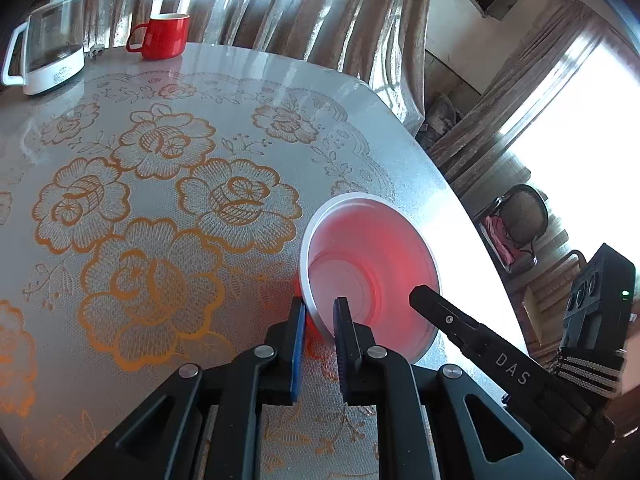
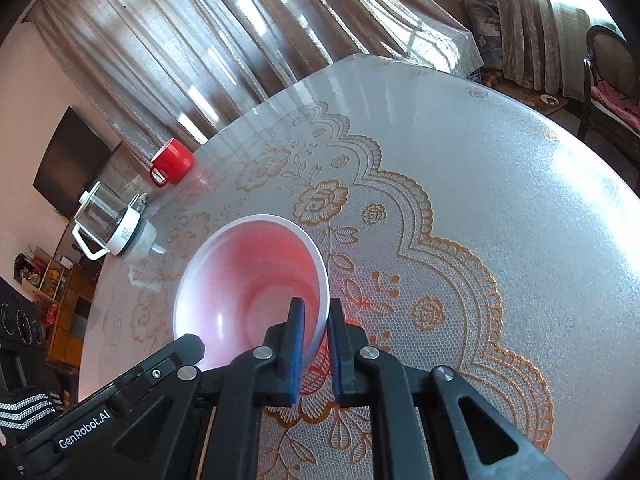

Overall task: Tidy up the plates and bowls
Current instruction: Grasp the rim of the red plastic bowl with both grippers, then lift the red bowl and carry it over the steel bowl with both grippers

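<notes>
A thin bowl [image 1: 372, 264], white inside with red showing through its wall, sits low at the right side of the flowered tablecloth [image 1: 160, 200]. My left gripper [image 1: 320, 312] is shut on the bowl's near-left rim, one pad inside and one outside. In the left wrist view my right gripper's finger [image 1: 440, 312] reaches the bowl's right rim. In the right wrist view my right gripper [image 2: 316, 314] is shut on the near-right rim of the same bowl [image 2: 248, 280], and the left gripper's finger [image 2: 176, 352] meets its lower left rim. Whether the bowl touches the table I cannot tell.
A red mug [image 1: 162, 36] and a glass kettle with a white base [image 1: 48, 44] stand at the table's far side, also seen as mug [image 2: 172, 162] and kettle [image 2: 110, 228]. The table edge [image 1: 460, 200] curves close behind the bowl. A chair [image 1: 520, 220] stands beyond it.
</notes>
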`<state>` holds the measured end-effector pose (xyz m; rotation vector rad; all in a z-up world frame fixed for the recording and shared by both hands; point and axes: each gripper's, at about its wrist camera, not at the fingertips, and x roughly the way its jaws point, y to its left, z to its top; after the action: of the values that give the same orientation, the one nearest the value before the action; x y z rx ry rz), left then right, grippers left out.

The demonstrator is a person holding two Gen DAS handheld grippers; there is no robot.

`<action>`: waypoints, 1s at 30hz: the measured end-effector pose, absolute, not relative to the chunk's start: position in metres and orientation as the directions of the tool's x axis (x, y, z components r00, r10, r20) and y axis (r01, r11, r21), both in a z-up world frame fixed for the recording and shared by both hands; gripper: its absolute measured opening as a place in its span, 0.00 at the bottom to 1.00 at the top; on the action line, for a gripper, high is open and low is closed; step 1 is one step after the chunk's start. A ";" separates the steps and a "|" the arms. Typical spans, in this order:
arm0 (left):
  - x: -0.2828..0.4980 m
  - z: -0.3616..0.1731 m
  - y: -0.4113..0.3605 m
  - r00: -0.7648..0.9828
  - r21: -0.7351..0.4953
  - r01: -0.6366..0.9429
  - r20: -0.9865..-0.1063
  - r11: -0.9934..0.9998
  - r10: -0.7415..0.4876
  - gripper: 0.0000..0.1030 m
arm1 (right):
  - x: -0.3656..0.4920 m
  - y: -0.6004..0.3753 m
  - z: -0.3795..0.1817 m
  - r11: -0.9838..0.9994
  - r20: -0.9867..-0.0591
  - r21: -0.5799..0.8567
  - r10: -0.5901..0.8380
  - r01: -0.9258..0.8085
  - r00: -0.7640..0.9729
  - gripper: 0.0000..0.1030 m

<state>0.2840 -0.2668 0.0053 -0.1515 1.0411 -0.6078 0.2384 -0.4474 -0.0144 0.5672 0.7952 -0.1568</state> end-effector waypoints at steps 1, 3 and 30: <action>0.282 0.007 -0.266 0.367 -0.381 0.399 -0.767 0.834 -0.526 0.13 | 0.235 -0.444 -0.013 0.844 -0.710 0.421 0.079 0.333 0.700 0.09; 0.273 0.010 -0.260 0.380 -0.364 0.400 -0.770 0.841 -0.513 0.13 | 0.229 -0.438 -0.010 0.848 -0.707 0.424 0.089 0.320 0.702 0.10; 0.162 0.062 -0.144 0.550 -0.282 0.387 -0.693 0.878 -0.465 0.13 | 0.155 -0.331 0.023 0.872 -0.651 0.468 0.229 0.144 0.724 0.10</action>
<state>0.1616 -0.1444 0.0624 -0.1006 0.8497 -0.5052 0.1547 -0.3310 0.0230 0.5222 0.7692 0.0496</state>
